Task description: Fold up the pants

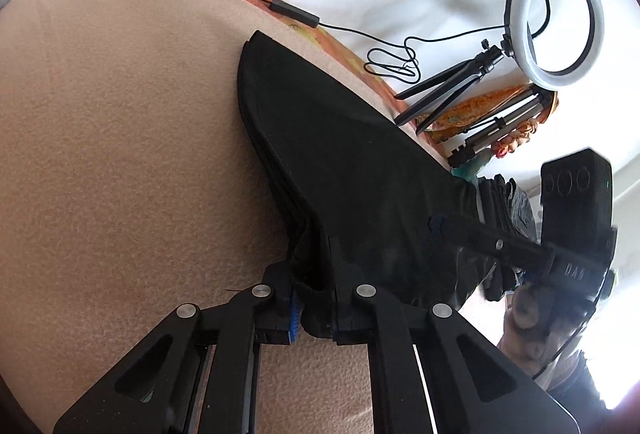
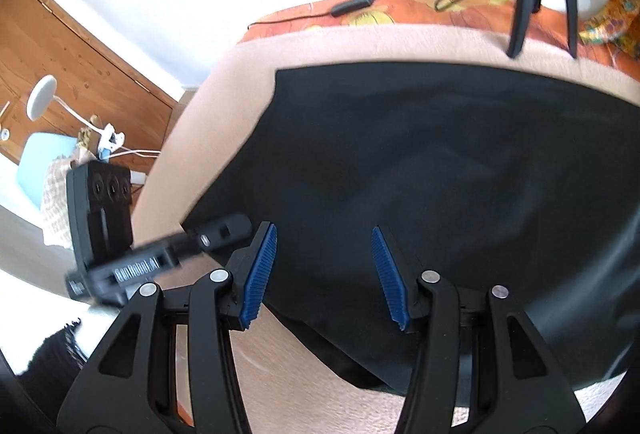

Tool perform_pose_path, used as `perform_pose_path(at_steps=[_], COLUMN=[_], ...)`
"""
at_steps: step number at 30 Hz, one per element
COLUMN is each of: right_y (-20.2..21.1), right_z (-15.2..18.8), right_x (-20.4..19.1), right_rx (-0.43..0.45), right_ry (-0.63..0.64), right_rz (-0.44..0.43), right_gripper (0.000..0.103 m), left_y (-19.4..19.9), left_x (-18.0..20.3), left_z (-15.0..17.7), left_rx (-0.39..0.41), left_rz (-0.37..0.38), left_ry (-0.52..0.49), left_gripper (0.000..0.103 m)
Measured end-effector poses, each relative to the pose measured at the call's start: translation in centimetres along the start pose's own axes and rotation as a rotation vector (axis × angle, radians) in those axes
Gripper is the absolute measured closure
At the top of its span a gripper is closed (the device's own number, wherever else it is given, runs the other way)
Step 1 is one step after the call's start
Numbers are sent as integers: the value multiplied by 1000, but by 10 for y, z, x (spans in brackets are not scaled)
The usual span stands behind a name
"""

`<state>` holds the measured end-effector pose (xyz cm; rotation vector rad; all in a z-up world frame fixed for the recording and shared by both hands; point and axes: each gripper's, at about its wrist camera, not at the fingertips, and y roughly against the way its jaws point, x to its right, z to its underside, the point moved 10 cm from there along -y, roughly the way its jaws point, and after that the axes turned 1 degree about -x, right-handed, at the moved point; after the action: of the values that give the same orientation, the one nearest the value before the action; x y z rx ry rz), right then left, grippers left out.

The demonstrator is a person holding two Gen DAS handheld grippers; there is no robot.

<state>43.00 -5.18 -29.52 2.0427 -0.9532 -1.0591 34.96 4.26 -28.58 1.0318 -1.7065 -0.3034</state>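
Black fabric, the pants point(image 2: 420, 162), lies across a beige blanket point(image 1: 120, 114) that covers the bed, toward the far edge where an orange floral sheet point(image 2: 400, 8) shows. In the left wrist view the garment is stacked in several layers, their edges visible along its left side, so at least one fold looks already made; it tapers from a rounded far end to the near corner.

That near corner sits pinched in the left gripper point(image 1: 314, 308), whose two fingers are pressed together on a bunch of cloth, with one blue pad point(image 1: 295, 318) just peeking out beside it. The right gripper point(image 2: 324, 274) hovers over the near edge of the pants with its fingers spread wide, blue ribbed pads point(image 2: 260, 270) bare and gripping nothing. In its view the other tool's fingertip reaches the cloth's left corner.

Judging by the layers, the task seems well along: the pants are already narrowed, and what likely remains is one more fold or a final smoothing, with the right tool yet to take a hold.

Beyond the bed, a ring light point(image 1: 556, 18) on a small tripod point(image 1: 444, 86) stands by the white wall, its cable point(image 1: 392, 62) looped across the sheet.
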Motion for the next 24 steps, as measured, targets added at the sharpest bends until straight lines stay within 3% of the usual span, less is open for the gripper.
perform_pose_path(at_steps=[7, 13, 24], right_y=[-36, -81, -127], right_z=[-55, -86, -92], right_x=[-44, -61, -58], right_rx=[-95, -171, -267], right_ry=[61, 54, 106], right_rz=[0, 35, 189], right_gripper=[50, 50, 50], left_y=[0, 0, -2], left_x=[16, 19, 29], left_z=[-3, -7, -10], left_rx=[37, 58, 80], left_rz=[9, 37, 58], left_ry=[-84, -88, -122], left_gripper=[95, 95, 95])
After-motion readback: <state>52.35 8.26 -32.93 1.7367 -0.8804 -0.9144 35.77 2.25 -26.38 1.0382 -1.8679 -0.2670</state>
